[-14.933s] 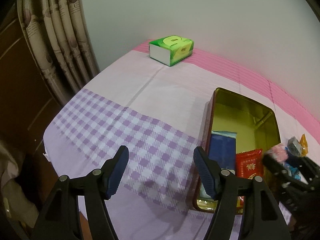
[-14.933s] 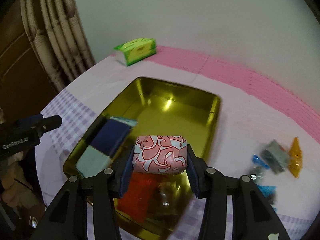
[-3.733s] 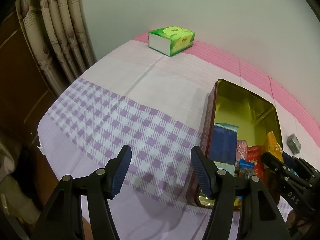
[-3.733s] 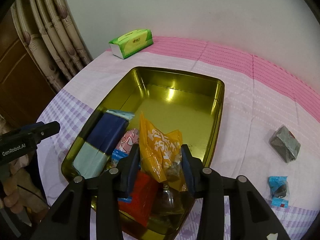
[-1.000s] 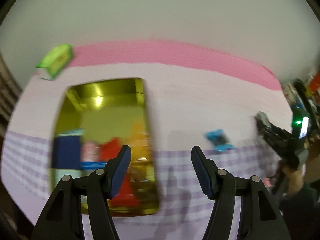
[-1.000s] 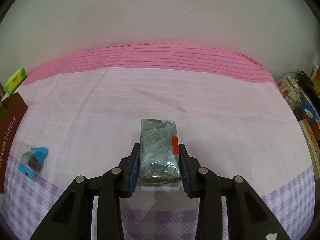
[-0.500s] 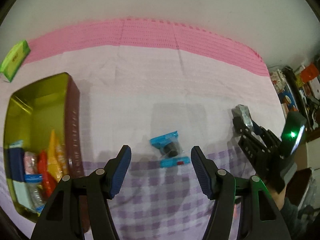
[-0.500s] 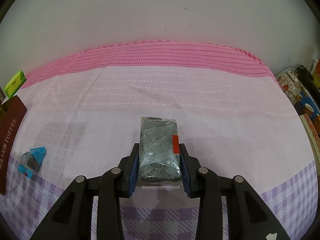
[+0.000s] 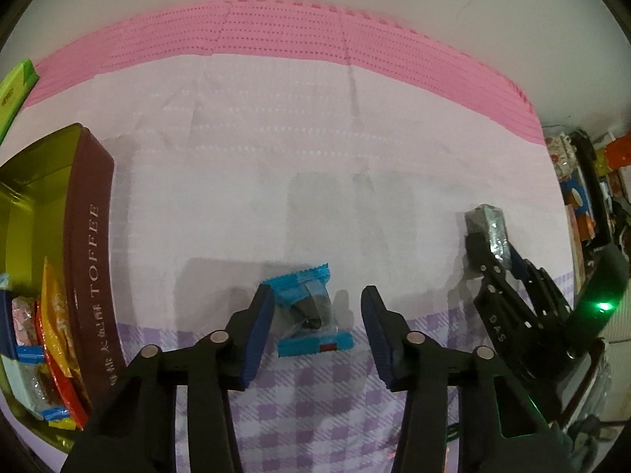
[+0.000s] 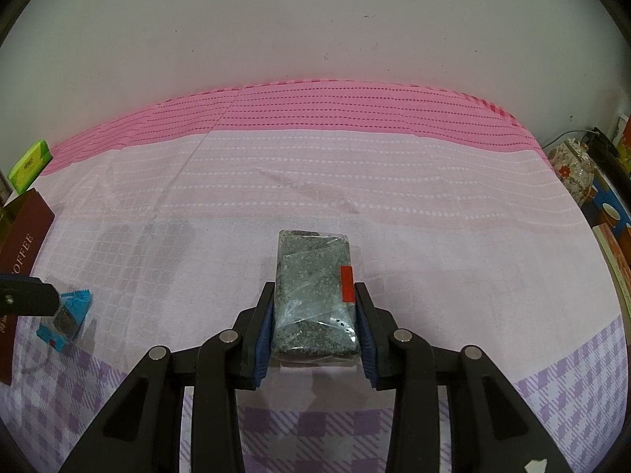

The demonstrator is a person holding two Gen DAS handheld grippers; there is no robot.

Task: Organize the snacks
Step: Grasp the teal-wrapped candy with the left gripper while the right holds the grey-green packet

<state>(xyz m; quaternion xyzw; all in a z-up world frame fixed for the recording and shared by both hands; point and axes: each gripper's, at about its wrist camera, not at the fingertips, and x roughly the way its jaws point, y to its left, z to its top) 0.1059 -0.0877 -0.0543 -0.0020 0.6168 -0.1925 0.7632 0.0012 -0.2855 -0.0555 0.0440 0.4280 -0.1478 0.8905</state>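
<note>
In the left wrist view, a blue-wrapped candy (image 9: 307, 311) lies on the cloth between the fingers of my left gripper (image 9: 315, 315). The jaws are closing; the left pad (image 9: 260, 315) touches the wrapper's edge, while the right pad (image 9: 374, 323) is still a little apart from it. My right gripper (image 10: 315, 323) is shut on a grey speckled snack packet (image 10: 315, 295) with a red label, and it shows at the right as well (image 9: 489, 232). A brown TOFFEE tin (image 9: 90, 256) with a gold inside stands at the left and holds several wrapped snacks (image 9: 51, 327).
A green tissue box (image 10: 29, 165) sits at the far left by the wall. The pink and purple-check tablecloth (image 10: 394, 205) ends at the right, where cluttered household items (image 10: 572, 165) stand beside the table. The tip of my left gripper (image 10: 27, 299) shows over the candy (image 10: 67, 319).
My left gripper has swung right from the tin and sunk onto the blue candy, and its jaws have narrowed around it. The right gripper holds still with the grey packet.
</note>
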